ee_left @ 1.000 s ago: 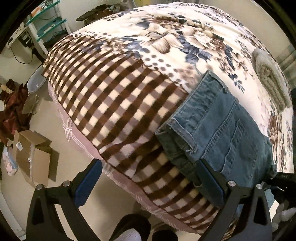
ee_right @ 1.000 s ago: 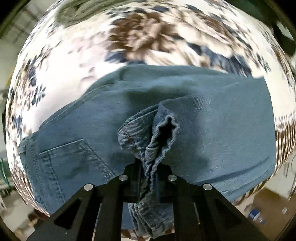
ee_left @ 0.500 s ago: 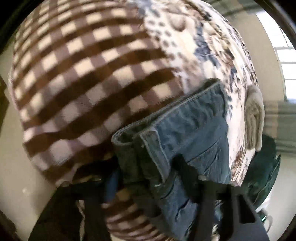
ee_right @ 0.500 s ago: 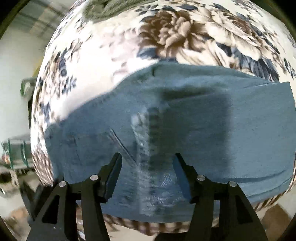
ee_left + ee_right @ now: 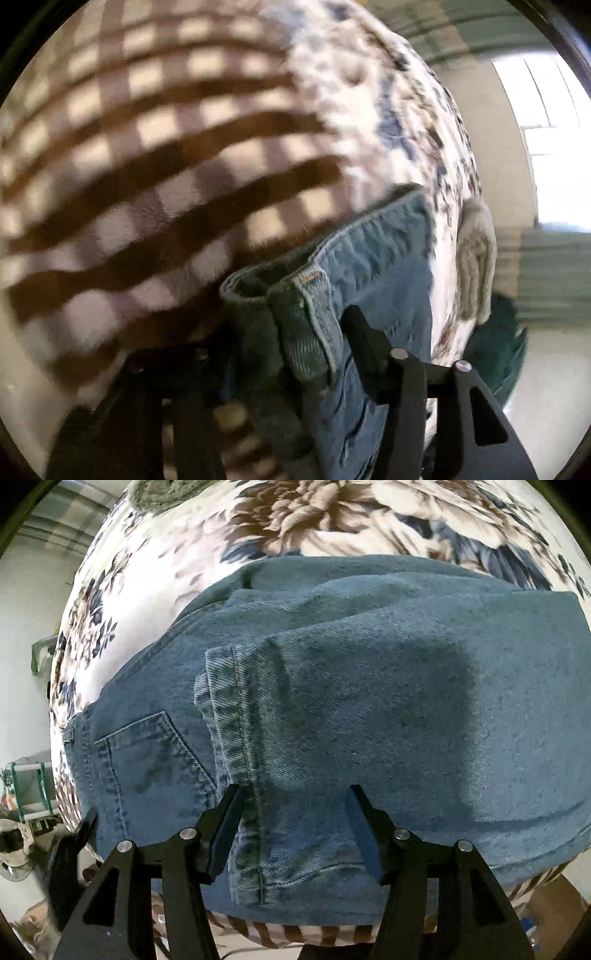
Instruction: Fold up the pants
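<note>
With the right gripper [image 5: 291, 823] spread wide over the folded pants [image 5: 369, 701], the left gripper [image 5: 291, 354] clamps the waistband corner, so the next fold calls for lifting that corner across.

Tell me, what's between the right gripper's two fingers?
In the right wrist view, the folded blue denim pants' stitched hem lies between the right gripper's open jaws, loose.

Checked-and-floral blanket [image 5: 184, 166], rolled towel [image 5: 476, 266]

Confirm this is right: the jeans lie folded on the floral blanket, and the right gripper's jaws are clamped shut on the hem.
Not quite. In the right wrist view the right gripper has its jaws open, straddling the hem without pinching it. The jeans do lie folded on the floral blanket.
</note>
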Action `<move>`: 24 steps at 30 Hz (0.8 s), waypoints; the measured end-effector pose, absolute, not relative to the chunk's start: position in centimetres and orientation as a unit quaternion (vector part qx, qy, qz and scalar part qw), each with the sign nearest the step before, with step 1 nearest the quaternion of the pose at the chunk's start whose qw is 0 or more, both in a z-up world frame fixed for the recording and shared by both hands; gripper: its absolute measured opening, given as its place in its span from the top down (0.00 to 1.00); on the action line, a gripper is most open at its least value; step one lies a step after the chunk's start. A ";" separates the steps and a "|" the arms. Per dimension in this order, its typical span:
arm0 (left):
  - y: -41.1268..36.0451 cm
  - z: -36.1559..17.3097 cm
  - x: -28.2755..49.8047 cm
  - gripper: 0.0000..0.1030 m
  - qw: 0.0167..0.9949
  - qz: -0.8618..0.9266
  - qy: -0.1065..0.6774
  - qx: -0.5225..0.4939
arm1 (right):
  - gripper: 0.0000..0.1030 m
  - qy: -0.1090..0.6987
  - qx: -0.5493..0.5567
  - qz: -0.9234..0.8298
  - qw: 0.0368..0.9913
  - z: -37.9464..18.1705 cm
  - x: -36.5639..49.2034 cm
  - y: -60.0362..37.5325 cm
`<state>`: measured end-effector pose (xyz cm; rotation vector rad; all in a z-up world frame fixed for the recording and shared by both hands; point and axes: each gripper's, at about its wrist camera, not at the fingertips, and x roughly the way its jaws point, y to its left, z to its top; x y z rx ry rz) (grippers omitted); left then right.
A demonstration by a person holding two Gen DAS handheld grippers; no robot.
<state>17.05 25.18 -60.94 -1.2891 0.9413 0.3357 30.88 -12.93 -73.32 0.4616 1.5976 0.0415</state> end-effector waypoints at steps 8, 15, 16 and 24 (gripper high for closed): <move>22.9 -54.6 17.8 0.73 0.748 0.156 0.387 -0.516 | 0.34 0.707 0.196 0.026 0.679 -71.6 30.2 -14.9; 17.5 -45.8 19.6 0.74 0.823 0.098 0.353 -0.433 | 0.31 0.679 0.217 0.018 0.701 -69.0 28.0 -20.2; 16.0 -44.3 19.9 0.74 0.835 0.084 0.347 -0.418 | 0.31 0.678 0.222 0.014 0.701 -68.8 27.7 -21.2; 2.9 -37.5 20.8 0.74 0.877 -0.024 0.345 -0.334 | 0.31 0.663 0.267 -0.004 0.700 -67.3 24.7 -29.8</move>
